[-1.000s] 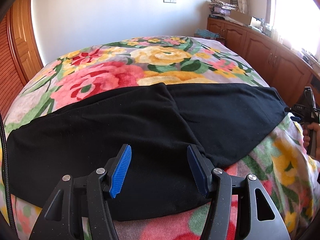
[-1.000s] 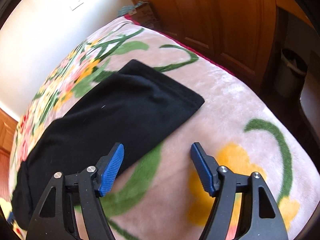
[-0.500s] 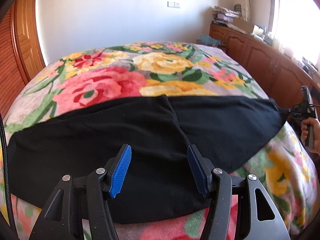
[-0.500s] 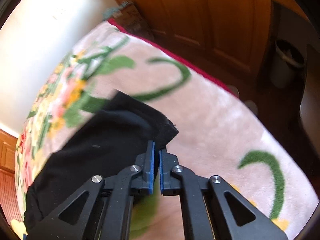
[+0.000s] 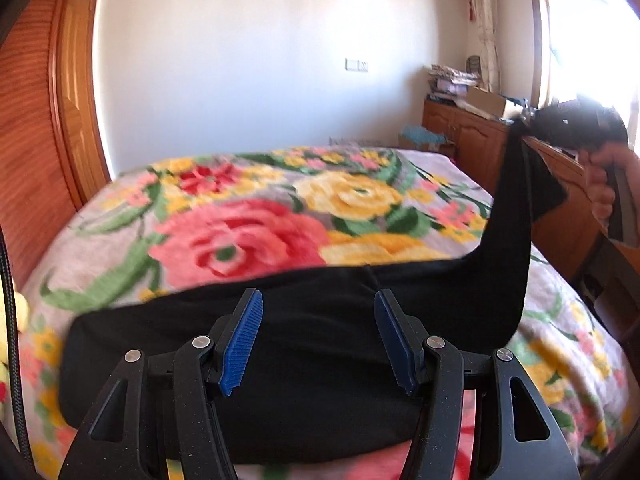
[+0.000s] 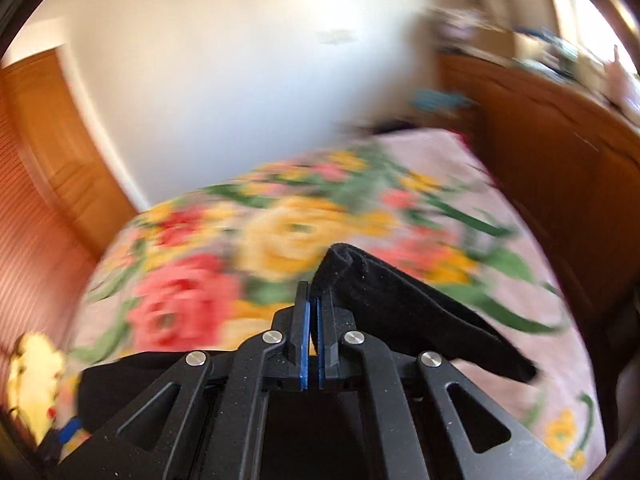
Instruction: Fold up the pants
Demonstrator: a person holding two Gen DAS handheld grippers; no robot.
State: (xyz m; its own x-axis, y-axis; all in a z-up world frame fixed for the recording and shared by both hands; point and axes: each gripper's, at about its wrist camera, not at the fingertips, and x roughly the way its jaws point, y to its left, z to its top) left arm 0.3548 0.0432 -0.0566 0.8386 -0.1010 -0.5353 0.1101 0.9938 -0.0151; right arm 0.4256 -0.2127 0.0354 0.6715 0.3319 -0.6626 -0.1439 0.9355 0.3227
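Black pants (image 5: 312, 344) lie across the near part of a flowered bed. My left gripper (image 5: 318, 340) is open and hovers just above the pants' middle, empty. My right gripper (image 6: 312, 320) is shut on the pants' leg end (image 6: 384, 300) and holds it lifted well above the bed. In the left wrist view the lifted leg (image 5: 516, 240) rises at the right toward the right gripper (image 5: 520, 130) and the hand holding it. The right wrist view is blurred by motion.
The bed's floral blanket (image 5: 248, 236) spreads behind the pants. A wooden cabinet (image 5: 476, 136) with boxes and papers runs along the right wall. A wooden door (image 5: 76, 112) is at the left. A yellow soft toy (image 6: 32, 376) lies at the bed's left edge.
My right gripper closed on the leg end and lifted it up off the bed, swinging toward the left. My left gripper stayed open over the pants and tilted up.
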